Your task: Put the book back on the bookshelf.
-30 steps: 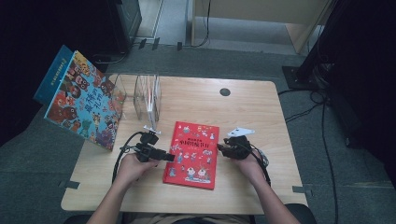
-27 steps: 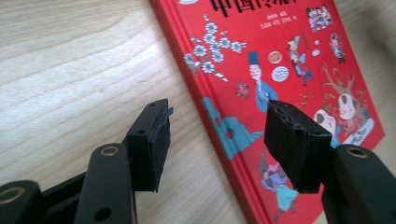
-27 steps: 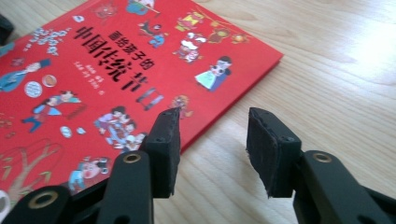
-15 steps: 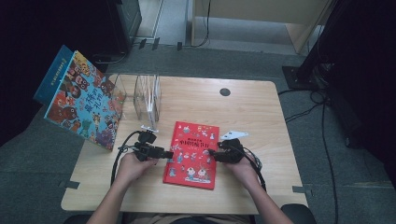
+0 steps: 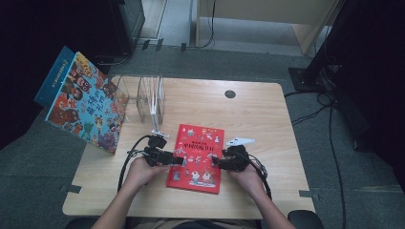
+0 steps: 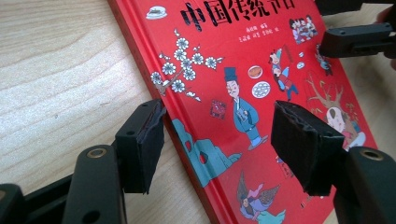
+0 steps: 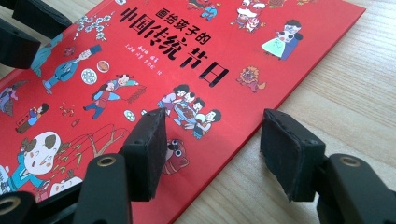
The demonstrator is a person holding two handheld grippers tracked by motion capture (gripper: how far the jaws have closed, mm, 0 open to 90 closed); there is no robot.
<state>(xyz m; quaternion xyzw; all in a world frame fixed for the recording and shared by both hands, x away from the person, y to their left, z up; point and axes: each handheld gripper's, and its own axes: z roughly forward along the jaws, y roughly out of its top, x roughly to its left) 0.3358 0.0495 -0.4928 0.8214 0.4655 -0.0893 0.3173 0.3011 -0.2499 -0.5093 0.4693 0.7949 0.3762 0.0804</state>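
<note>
A red picture book (image 5: 197, 155) with cartoon figures lies flat on the wooden table (image 5: 258, 119). My left gripper (image 5: 180, 161) is at its left edge and my right gripper (image 5: 215, 162) at its right edge, tips pointing toward each other. In the left gripper view the gripper (image 6: 219, 144) is open and straddles the edge of the book (image 6: 243, 70). In the right gripper view the gripper (image 7: 210, 154) is open over the other edge of the book (image 7: 154, 60). Both pairs of jaws have just been opening, and neither pair presses on the book.
A large colourful picture book (image 5: 86, 102) leans at the table's left side. A clear acrylic stand (image 5: 150, 98) is behind the left hand. A black round grommet (image 5: 230, 94) sits near the far edge. Cables (image 5: 329, 119) run on the floor at the right.
The right gripper has edged slightly left toward the book's right edge. The book and the left hand have stayed in place.
</note>
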